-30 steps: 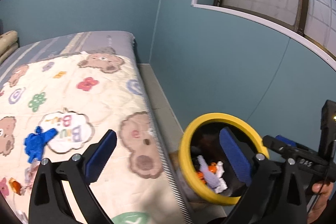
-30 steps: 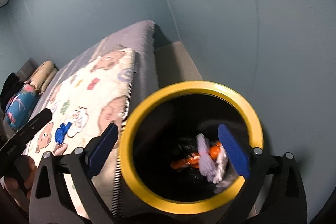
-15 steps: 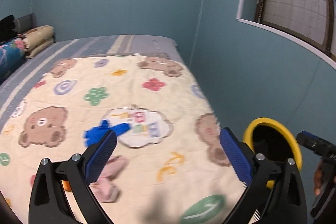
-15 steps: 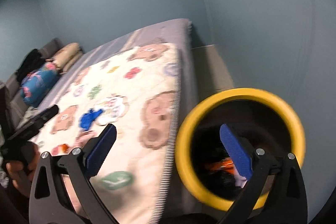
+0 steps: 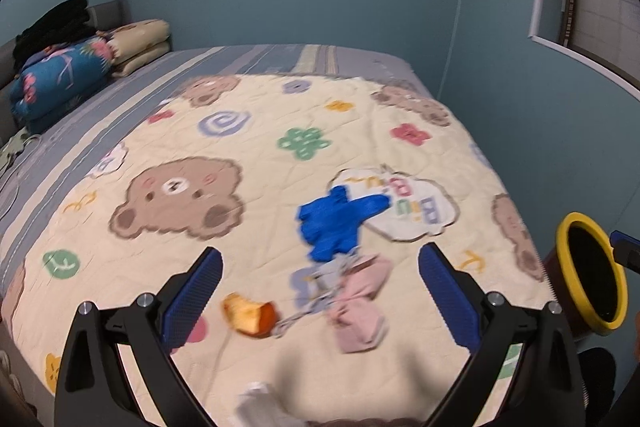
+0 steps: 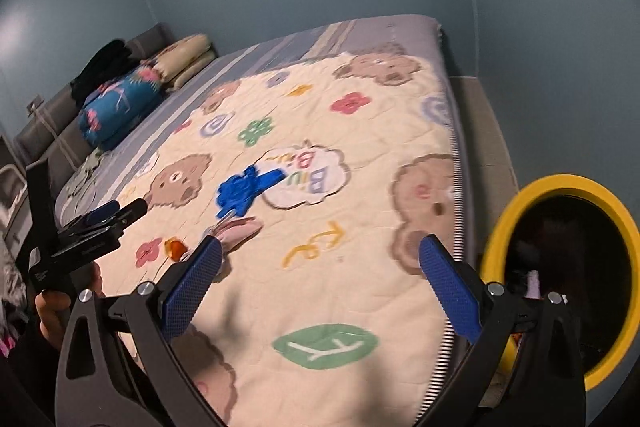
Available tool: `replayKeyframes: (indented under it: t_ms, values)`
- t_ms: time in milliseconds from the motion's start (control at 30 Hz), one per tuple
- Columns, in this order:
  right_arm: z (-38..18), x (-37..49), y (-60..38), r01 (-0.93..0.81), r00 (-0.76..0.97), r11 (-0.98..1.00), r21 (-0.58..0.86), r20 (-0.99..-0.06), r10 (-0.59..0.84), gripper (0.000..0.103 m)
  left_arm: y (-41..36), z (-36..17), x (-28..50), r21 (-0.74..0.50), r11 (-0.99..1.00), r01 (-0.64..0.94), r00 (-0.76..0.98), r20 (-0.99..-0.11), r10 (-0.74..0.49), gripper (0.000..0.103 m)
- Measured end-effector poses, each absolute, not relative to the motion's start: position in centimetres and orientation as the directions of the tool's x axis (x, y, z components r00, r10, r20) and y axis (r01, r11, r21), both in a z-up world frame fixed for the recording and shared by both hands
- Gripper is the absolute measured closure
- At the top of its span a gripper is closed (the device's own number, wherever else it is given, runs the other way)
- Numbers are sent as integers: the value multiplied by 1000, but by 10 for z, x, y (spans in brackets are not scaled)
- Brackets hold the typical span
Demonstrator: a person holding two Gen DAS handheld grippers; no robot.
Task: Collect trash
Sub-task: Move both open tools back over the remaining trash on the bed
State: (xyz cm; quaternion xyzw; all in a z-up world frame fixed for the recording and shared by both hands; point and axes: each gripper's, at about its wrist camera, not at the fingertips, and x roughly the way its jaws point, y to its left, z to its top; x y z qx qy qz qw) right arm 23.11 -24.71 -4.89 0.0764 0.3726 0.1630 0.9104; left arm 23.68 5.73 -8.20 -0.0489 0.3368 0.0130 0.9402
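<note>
We've swung from the bin (image 5: 588,275) back to the bed; both grippers (image 5: 320,291) (image 6: 320,283) wide, empty; blue glove (image 5: 336,223) next.

Open quilt, clutter near the front edge

The quilt (image 5: 248,227) lies bare toward the pillows (image 5: 140,43); a blue glove (image 5: 332,223), pink cloth (image 5: 360,303) and what looks like orange peel (image 5: 250,315) crowd together, wall (image 5: 540,147) close beside.

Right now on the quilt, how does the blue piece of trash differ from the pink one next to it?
The blue crumpled piece is vivid and lies farther up the quilt, overlapping the white cloud print; the pink crumpled piece is pale and lies nearer the left gripper. The blue one spreads flat with a point sticking out; the pink one looks bunched and folded. Both lie loose on the quilt, untouched by any fingers.
</note>
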Motion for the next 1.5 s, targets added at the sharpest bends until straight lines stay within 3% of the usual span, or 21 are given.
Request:
replayKeyframes:
  t_ms: [600,1000,1500]
  values:
    - [-97,248,-137,-404,541,890,212,-729,420,8,129,-150,237,-122,971,-204,680,-731,52,8]
    - [-124,260,-99,-446,494,875,188,-763,417,8,134,-174,248,-126,968,-218,646,-761,47,8]
    - [-154,264,-41,-540,489,840,56,-791,367,9,134,-194,257,-141,964,-227,623,-782,33,8]
